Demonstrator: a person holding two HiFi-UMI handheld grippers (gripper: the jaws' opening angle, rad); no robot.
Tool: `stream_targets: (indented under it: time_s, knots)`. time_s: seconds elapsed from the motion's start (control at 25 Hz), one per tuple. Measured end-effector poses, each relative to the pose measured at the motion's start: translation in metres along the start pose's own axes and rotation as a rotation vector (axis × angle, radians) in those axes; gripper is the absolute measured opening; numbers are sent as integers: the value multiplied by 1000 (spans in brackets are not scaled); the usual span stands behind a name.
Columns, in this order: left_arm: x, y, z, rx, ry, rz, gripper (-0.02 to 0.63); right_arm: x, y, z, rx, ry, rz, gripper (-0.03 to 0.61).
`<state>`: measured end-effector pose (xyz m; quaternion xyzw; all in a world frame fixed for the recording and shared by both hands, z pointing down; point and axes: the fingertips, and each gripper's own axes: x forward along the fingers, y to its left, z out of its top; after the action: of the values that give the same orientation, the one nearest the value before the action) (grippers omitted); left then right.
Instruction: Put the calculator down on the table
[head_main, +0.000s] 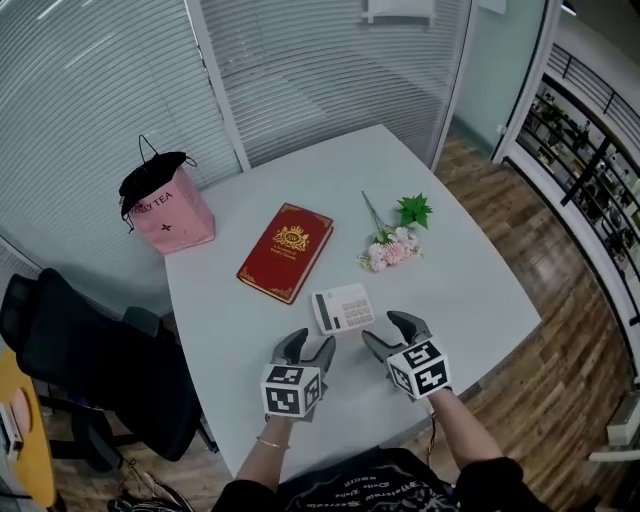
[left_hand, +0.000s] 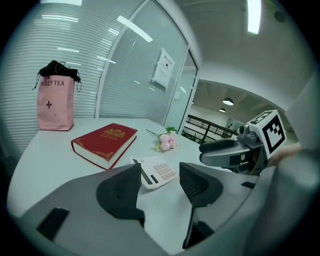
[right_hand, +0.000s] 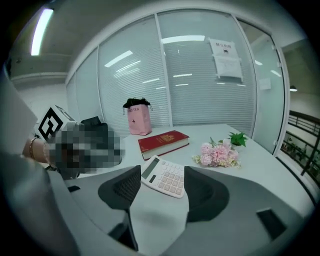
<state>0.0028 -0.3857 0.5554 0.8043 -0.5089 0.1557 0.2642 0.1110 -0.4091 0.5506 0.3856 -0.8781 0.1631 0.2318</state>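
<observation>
A white calculator (head_main: 343, 307) lies flat on the pale table (head_main: 470, 290), just in front of the red book (head_main: 286, 251). My left gripper (head_main: 304, 349) hovers near the table's front edge, below and left of the calculator, jaws open and empty. My right gripper (head_main: 388, 331) hovers below and right of the calculator, also open with nothing between its fingers. The left gripper view shows the calculator (left_hand: 154, 171) lying beyond the left gripper (left_hand: 159, 187), apart from it. In the right gripper view the calculator (right_hand: 165, 177) lies past the right gripper (right_hand: 161, 187).
A pink paper bag (head_main: 165, 207) stands at the table's back left. A bunch of pink flowers with green leaves (head_main: 395, 243) lies right of the book. A dark office chair (head_main: 95, 355) sits at the left. Glass walls with blinds stand behind.
</observation>
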Motion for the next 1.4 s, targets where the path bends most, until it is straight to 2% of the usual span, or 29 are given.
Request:
stream_targets:
  time_s: [0.16,0.32,0.4,0.52,0.68,0.92,1.0,1.08,1.2,1.28,1.36,1.4]
  knots:
    - [-32,-15,-8,60,-9,-15,255,-35,22,11,-34,-91,-33,268]
    - [-68,-28,-10,97,-105,-18,258,-66,45,15,-54,-167,-63,268]
    - [-84,-34,-15,141,-152,-10,258,-82,56,15,-71,-206,-90,268]
    - [-105,-47,-33,193,-174,-28,258,-101,73,3,-79,-230,-122,267]
    - [-128,-60,-55,149,-195,-66,258,-117,95,-25,-73,-211,-141,267]
    - [-141,-65,-69,150,-192,-66,258,-125,113,-50,-77,-193,-151,267]
    - [-142,-65,-68,135,-191,-69,258,-125,114,-47,-107,-224,-155,264]
    - [-142,-64,-66,129,-201,-67,258,-126,116,-40,-168,-298,-148,254]
    - [-146,-66,-63,134,-222,-51,243,-129,121,-35,-214,-336,-142,190]
    - [-149,-69,-61,128,-232,-42,155,-130,120,-35,-217,-330,-155,123]
    - [-148,-72,-61,114,-231,-69,48,-133,119,-30,-184,-371,-155,25]
    - [-147,-74,-62,110,-229,-88,41,-134,120,-26,-157,-402,-140,11]
